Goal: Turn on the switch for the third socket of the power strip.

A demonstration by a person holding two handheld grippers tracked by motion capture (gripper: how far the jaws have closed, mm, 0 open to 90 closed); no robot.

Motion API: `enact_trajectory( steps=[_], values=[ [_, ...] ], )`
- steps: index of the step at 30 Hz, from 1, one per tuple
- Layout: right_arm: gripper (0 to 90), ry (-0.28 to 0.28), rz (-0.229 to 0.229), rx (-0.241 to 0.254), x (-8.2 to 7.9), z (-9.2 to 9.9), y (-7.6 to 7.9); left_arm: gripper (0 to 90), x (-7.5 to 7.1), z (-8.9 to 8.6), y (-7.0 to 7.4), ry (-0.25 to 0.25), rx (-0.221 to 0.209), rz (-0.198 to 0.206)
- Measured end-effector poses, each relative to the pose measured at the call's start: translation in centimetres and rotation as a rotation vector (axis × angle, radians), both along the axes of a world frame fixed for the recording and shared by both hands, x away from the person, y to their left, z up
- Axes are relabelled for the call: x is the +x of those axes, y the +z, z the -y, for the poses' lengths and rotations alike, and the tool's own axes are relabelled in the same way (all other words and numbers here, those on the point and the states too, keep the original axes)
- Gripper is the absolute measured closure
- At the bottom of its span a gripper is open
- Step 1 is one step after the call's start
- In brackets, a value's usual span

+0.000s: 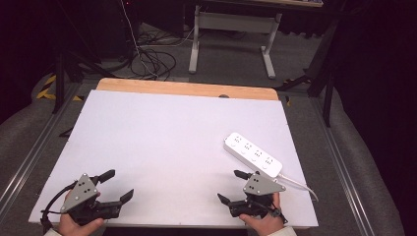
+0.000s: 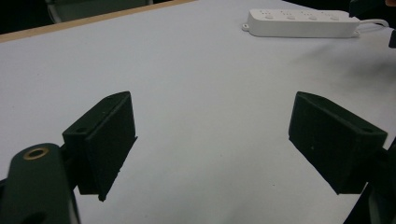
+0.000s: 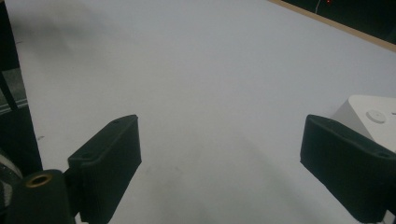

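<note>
Left hand-held gripper [image 1: 119, 185]: held low at the near left corner of the tabletop, jaws spread wide with nothing between them; the person's left hand [image 1: 74, 225] gripped it from below, and a grey three-cornered plate sat on top.
Left gripper view: the two black jaws stood far apart over bare white surface, with the power strip lying far ahead toward the upper right.
Right hand-held gripper [image 1: 232, 186]: held at the near right part of the tabletop, jaws likewise spread and holding nothing; the person's right hand [image 1: 268, 221] came in from the bottom edge.
Right gripper view: jaws wide apart over bare white surface; one end of the power strip showed just behind the right-side jaw.
Power strip [image 1: 253, 154]: white, long, lying flat and diagonally on the right side of the tabletop, just beyond the right hand-held gripper and not touched by it; its sockets faced up.
Power strip cable [image 1: 298, 183]: white, running from the strip's near end toward the right edge of the tabletop.
Tabletop [image 1: 172, 142]: white sheet over a wooden board whose bare strip showed along the far edge.
</note>
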State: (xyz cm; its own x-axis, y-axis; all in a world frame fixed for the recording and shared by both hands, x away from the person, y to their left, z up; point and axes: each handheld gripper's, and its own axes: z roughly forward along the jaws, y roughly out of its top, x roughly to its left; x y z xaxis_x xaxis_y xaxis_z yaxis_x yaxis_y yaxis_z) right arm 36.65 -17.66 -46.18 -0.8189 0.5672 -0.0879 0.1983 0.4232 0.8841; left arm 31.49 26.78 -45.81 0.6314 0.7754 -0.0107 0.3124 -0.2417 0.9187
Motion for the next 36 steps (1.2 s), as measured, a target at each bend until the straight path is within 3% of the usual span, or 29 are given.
enact_trajectory(
  steps=[36],
  values=[
    [15.9, 0.006, 0.016, -0.028, -0.17, -0.38, 0.44, 15.9, -0.14, 0.01, 0.12, 0.008, 0.033, 0.015]
  ],
)
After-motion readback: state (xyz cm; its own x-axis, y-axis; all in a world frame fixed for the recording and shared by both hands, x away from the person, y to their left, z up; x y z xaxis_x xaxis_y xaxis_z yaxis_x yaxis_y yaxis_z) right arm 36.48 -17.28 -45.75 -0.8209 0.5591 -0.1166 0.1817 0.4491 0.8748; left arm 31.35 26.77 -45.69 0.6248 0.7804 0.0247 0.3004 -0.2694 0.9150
